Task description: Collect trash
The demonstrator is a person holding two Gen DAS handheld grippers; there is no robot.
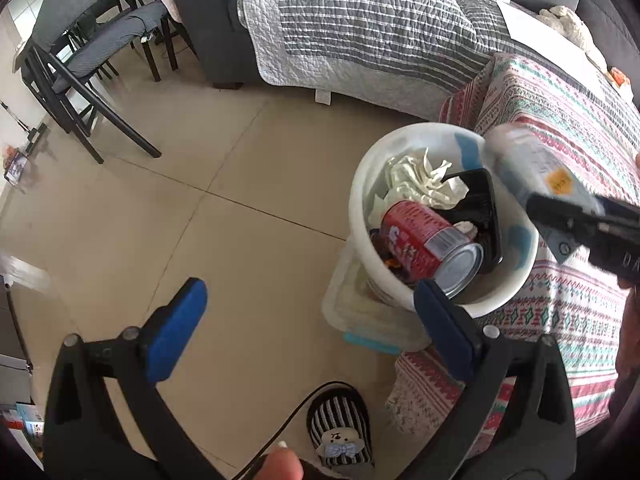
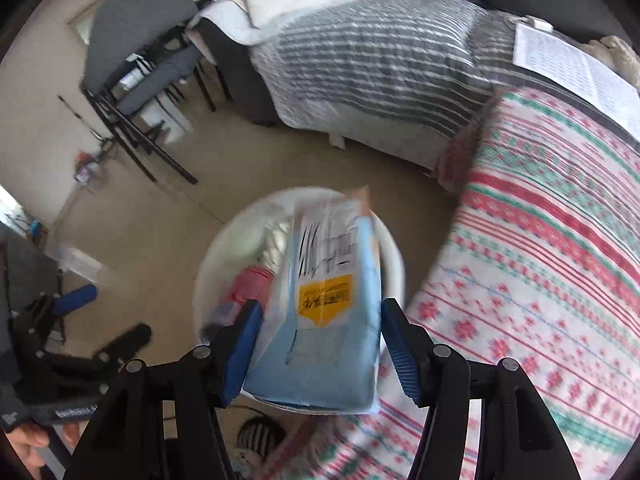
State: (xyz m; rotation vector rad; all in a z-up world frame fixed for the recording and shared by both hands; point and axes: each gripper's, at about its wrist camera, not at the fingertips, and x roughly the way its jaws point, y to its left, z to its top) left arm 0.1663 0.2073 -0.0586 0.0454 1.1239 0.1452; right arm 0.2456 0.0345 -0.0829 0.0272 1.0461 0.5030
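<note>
Sofa under a striped quilt spans the far side, its top cut off by the frame. The patterned blanket on the right hides whatever it drapes over. Right wrist view is motion-blurred; print on the carton can't be read.

Left gripper: jaws fully spread, nothing between them, hanging over bare floor just left of the bin; its right pad overlaps the bin's near rim in view, contact can't be told.

Right gripper: pale blue carton with a yellow label sits between the pads, over the bin. Left pad looks to touch it, right pad shows a thin gap; firm grip or letting go, can't tell.

White bin stands on the floor against the blanket edge. Inside: red can on its side, crumpled paper behind it, black tray leaning at the right wall. Items under the can are hard to make out.

Clear box sits near the bin base, contents unclear.
</note>
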